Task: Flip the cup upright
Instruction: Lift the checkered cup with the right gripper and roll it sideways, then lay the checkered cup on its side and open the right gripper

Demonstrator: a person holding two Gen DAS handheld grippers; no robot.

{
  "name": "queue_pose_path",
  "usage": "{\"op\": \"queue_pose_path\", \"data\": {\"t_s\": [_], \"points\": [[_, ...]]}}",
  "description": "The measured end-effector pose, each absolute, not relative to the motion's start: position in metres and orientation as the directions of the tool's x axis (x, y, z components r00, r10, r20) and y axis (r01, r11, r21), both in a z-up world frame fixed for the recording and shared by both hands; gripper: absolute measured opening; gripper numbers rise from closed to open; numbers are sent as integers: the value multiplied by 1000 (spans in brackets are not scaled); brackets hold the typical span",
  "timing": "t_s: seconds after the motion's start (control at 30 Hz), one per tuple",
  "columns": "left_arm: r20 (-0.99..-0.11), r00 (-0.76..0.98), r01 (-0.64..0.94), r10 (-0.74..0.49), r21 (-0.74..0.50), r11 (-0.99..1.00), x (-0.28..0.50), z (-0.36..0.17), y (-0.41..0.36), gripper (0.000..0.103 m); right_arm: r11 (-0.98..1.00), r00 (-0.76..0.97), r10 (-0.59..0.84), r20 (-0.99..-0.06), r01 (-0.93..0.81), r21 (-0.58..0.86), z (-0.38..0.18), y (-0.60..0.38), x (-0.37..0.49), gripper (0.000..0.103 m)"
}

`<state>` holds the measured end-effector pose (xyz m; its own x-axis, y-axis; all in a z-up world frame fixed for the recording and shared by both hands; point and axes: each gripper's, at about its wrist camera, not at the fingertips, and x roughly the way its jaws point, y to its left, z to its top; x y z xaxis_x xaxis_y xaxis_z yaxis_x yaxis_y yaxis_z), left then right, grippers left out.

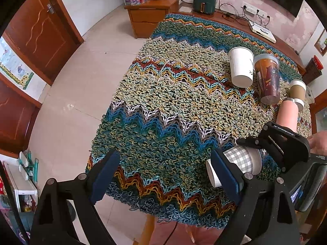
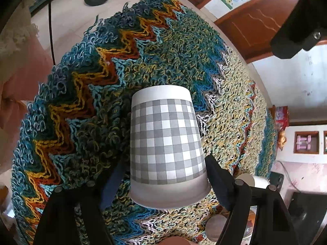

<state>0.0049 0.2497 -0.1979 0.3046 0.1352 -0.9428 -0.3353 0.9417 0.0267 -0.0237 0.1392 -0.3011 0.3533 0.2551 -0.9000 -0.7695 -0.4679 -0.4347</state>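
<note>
Table [image 1: 143, 214] draped in a zigzag-patterned woven cloth [image 1: 163, 106]. Left gripper [image 1: 165, 175], at 6 o'clock in the left wrist view, fingers wide apart and holding nothing. Right gripper [image 2: 165, 181], fingers clamped on the sides of the grey-checked paper cup [image 2: 165, 143] near its rim; the cup hangs above the cloth near the table's near edge, base pointing away from the gripper. At 2 o'clock in the left wrist view, a white cup [image 1: 241, 66] and a brown printed cup [image 1: 267, 77] lie tipped side by side, a tan cup [image 1: 297, 88] beyond them.
</note>
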Motion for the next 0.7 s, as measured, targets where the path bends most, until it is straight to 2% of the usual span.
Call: {"op": "queue_pose_path", "data": {"t_s": [0.4, 0.7], "points": [[-937, 328, -313, 121, 13, 950, 6, -190, 255, 92, -413, 332, 301, -894, -800, -436, -270, 141, -32, 80], [-926, 370, -208, 82, 3, 978, 6, -174, 248, 92, -202, 360, 291, -886, -882, -425, -229, 134, -31, 80]]}}
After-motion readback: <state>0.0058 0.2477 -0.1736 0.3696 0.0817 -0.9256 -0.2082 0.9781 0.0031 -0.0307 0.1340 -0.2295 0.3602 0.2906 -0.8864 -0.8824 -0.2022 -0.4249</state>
